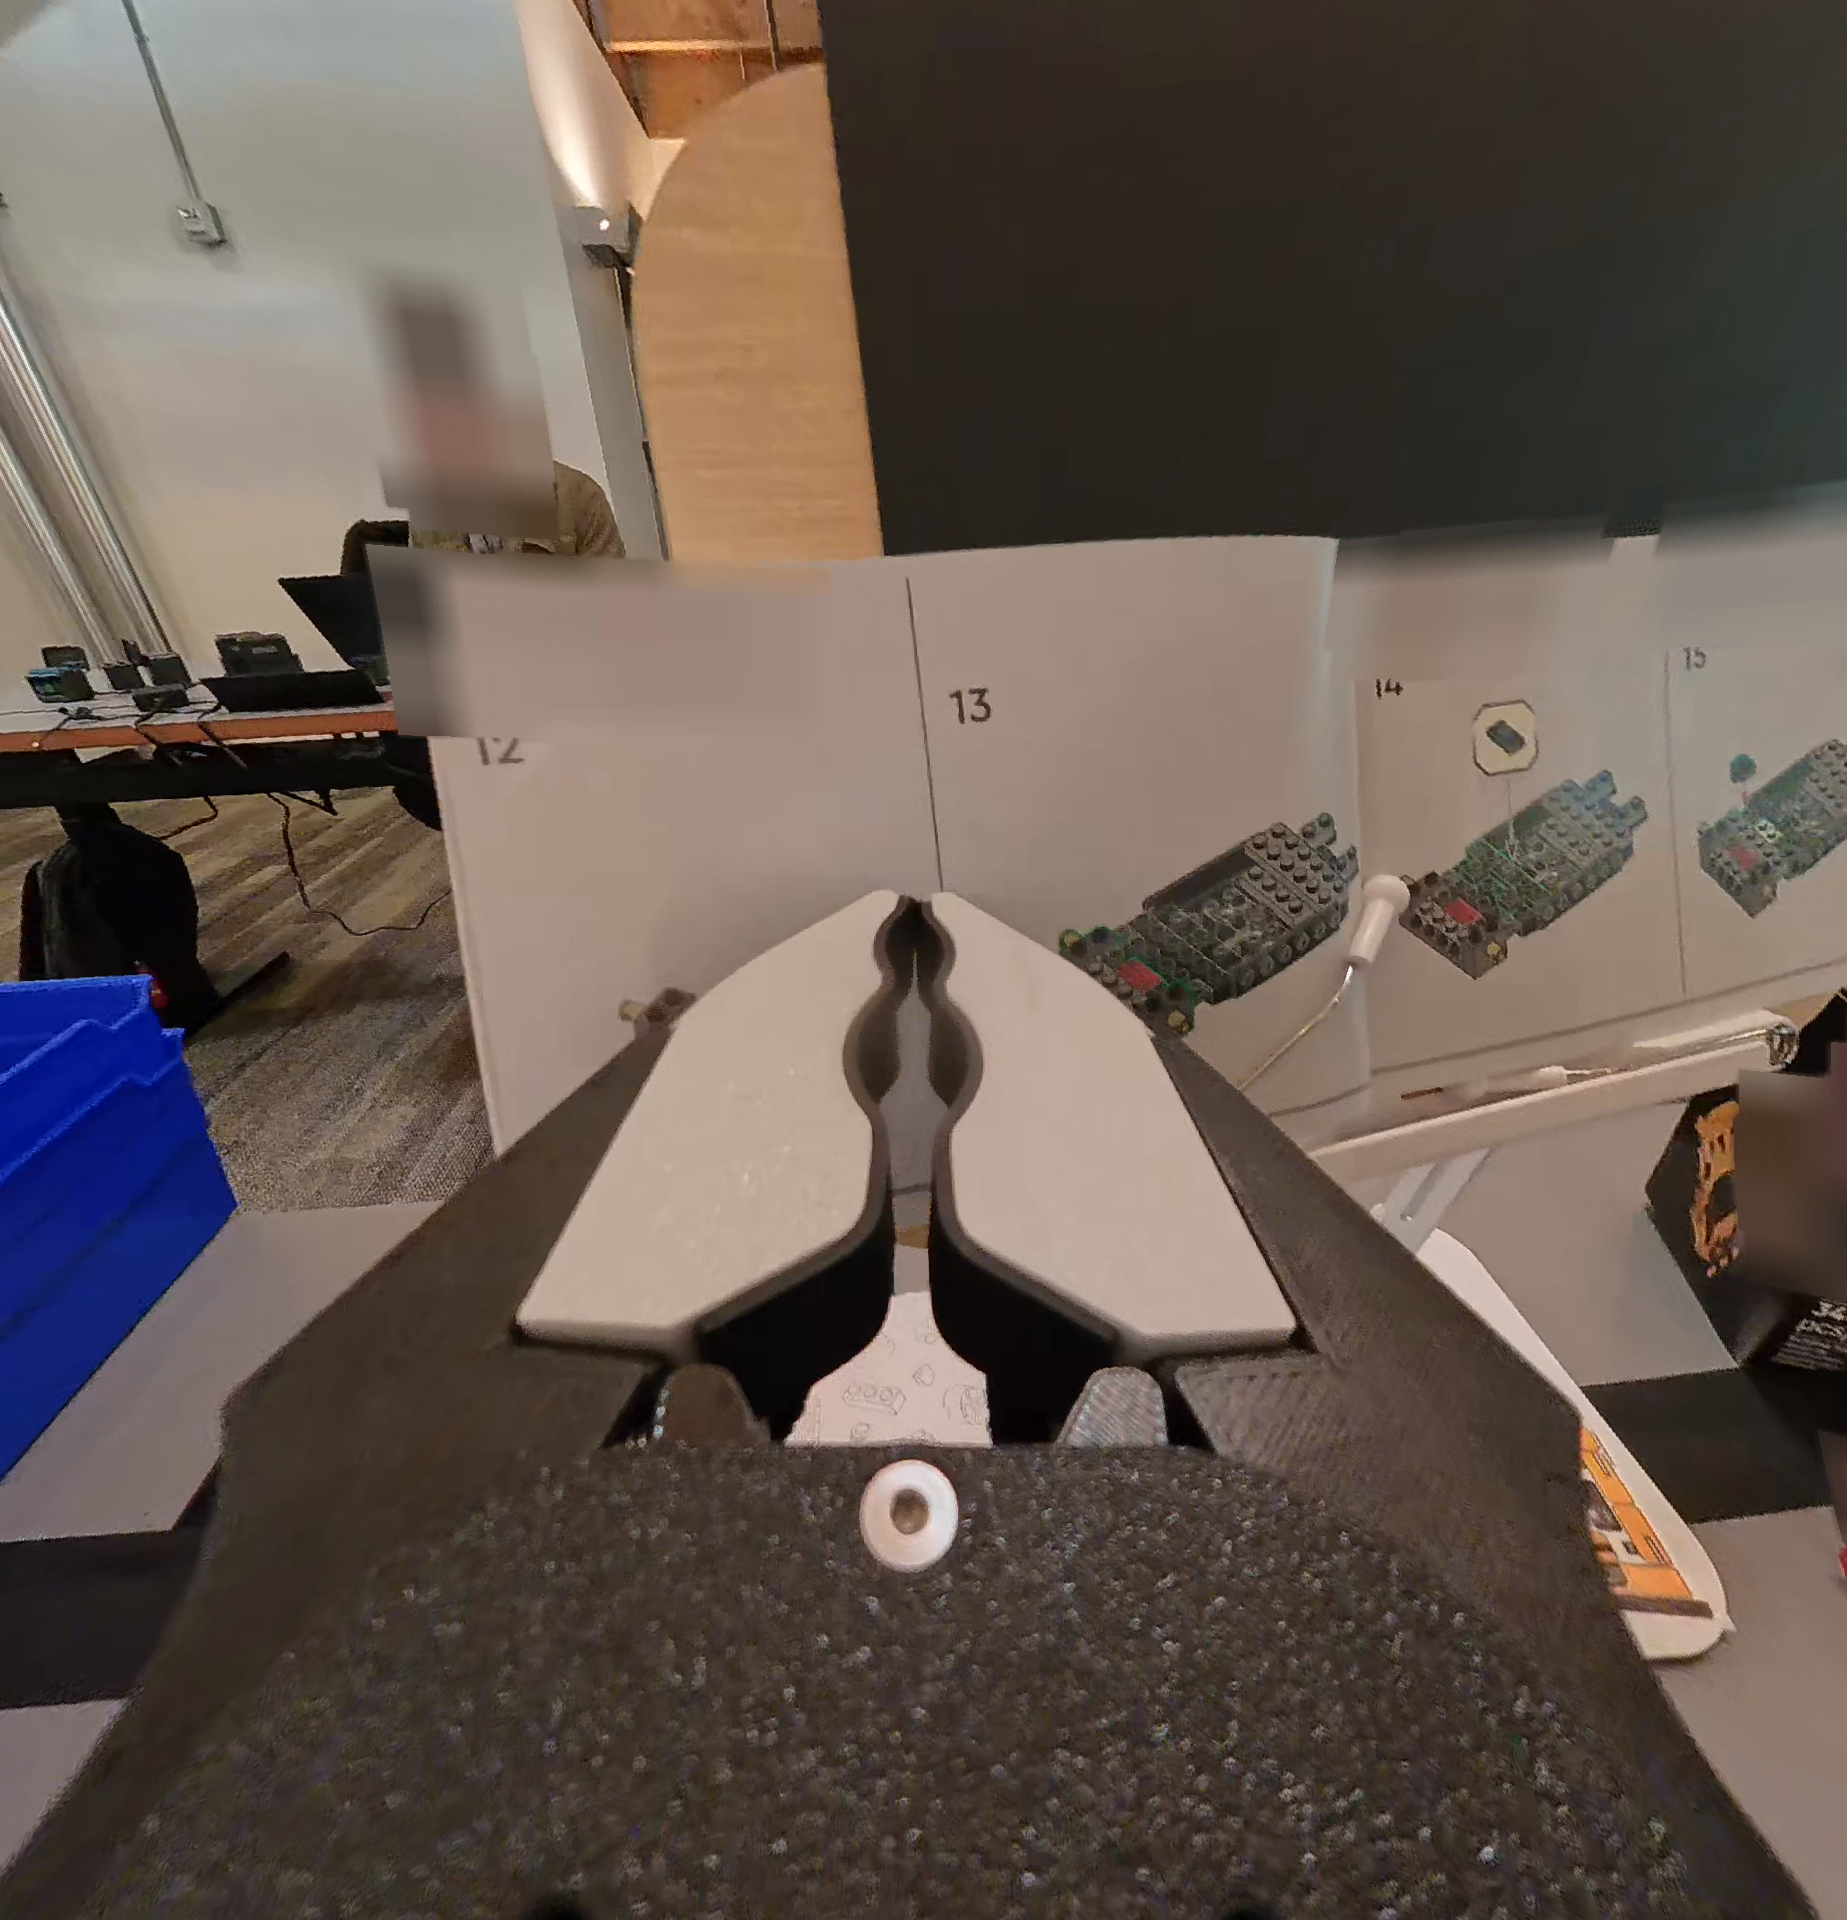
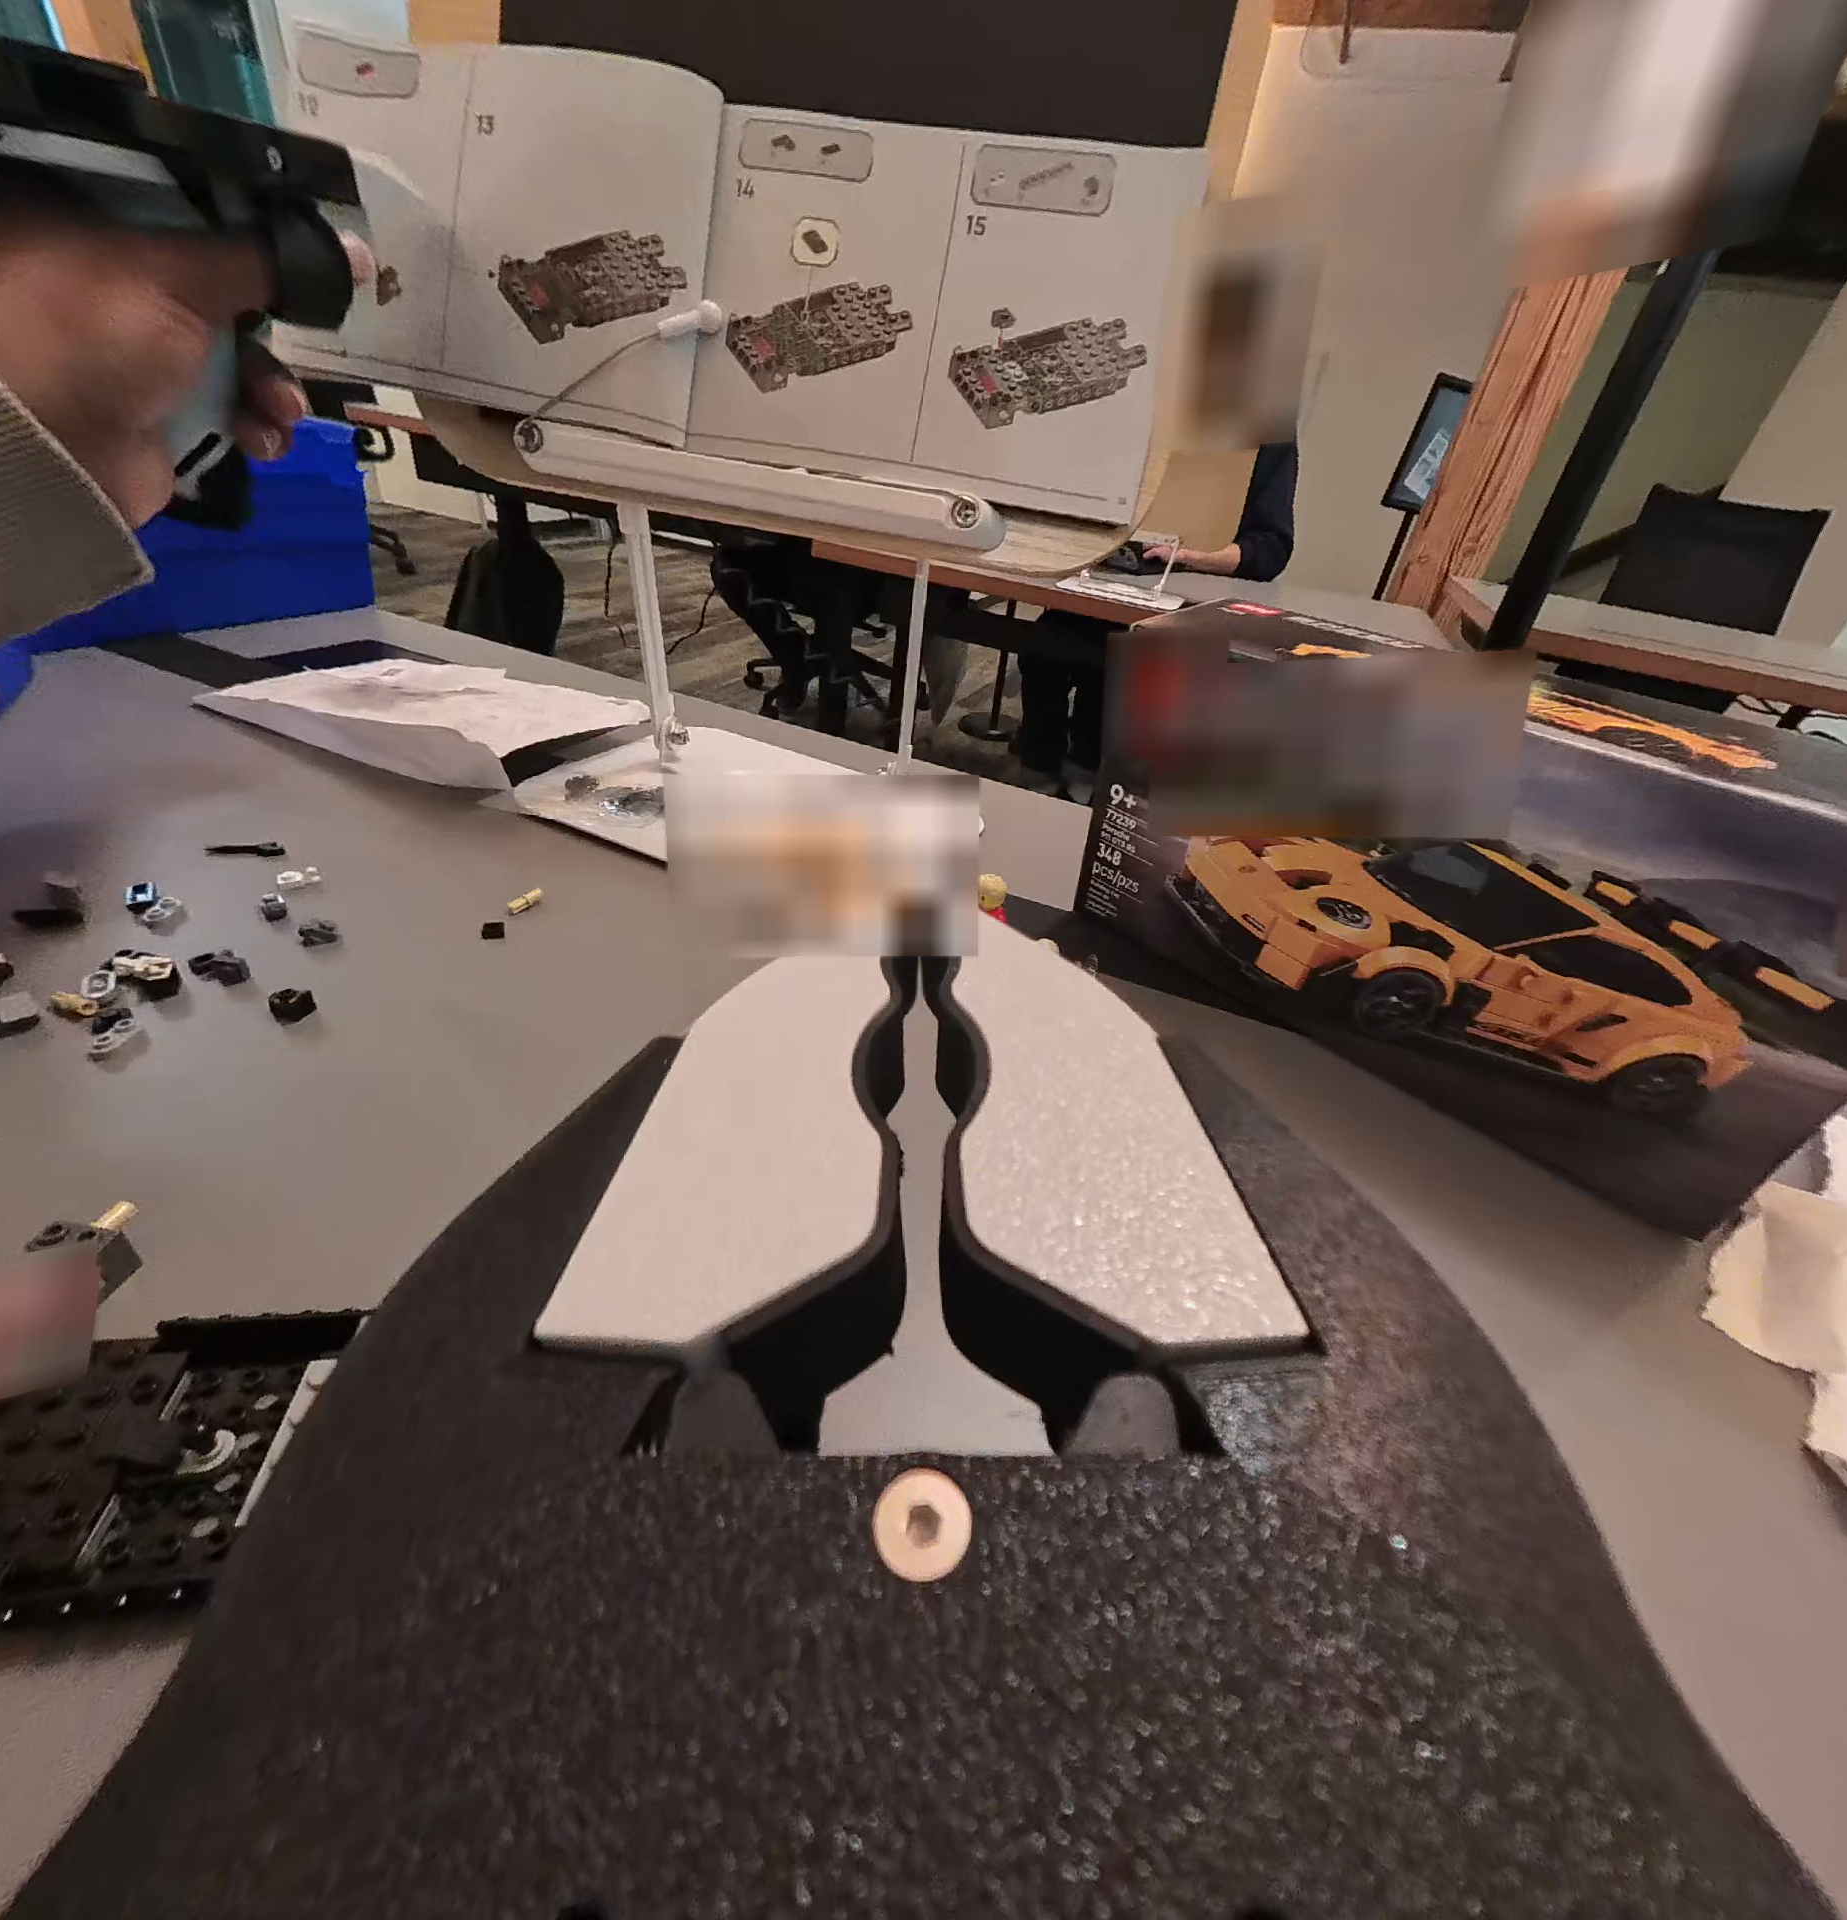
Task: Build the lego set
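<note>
Both grippers hung empty, the left gripper [image 1: 917, 914] with its fingers pressed together at centre frame before the booklet [image 1: 1106, 748], the right gripper [image 2: 919, 971] with its fingers narrowed to a slit, their tips hidden under a blur at mid-frame. The black chassis [image 2: 119, 1455] lay at the lower left of the right view, with loose pieces [image 2: 150, 935] scattered on the table [image 2: 483, 1091] at left centre. To my eye, the step was best done by checking the open page first, then spreading the fingers before reaching for one small piece.

Blk grippers [image 1: 917, 914], grey pads, beige sleeve [image 2: 25, 520]
</note>
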### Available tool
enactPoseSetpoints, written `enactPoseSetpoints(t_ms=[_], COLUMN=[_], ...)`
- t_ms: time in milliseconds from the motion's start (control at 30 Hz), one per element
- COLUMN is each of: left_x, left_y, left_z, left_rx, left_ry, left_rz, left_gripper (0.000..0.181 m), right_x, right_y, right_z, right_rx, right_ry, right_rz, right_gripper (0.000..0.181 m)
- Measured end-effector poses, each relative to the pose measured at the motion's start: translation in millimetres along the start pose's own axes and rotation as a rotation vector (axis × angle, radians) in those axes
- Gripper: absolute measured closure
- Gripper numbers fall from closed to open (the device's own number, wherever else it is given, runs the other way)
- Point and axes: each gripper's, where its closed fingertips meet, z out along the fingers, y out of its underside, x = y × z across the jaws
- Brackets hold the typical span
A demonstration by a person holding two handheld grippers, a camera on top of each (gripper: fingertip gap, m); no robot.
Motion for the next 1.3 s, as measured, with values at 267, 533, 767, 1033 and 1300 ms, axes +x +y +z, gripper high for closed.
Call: enactPoseSetpoints(t_ms=[267, 533, 767, 1033, 1300], left_x=[29, 42, 40, 51, 58], left_y=[13, 23, 24, 42, 33], left_z=[0, 2, 5, 4, 11], left_rx=[-0.032, -0.060, -0.064, -0.095, -0.078], left_ry=[0.076, 0.087, 0.078, 0.098, 0.102], left_rz=[0.009, 0.026, 0.049, 0.049, 0.055], left_gripper=[0.181, 0.181, 0.181, 0.181, 0.181], right_x=[-7, -8, -14, -16, -16], right_y=[7, 8, 6, 8, 10], right_z=[2, 0, -1, 0, 0], right_rx=[-0.026, -0.032, -0.025, -0.037, -0.049], right_ry=[-0.045, -0.072, -0.091, -0.109, -0.116], right_rz=[0.006, 0.019, -0.005, 0.003, 0.009], right_gripper=[0.181, 0.181, 0.181, 0.181, 0.181])
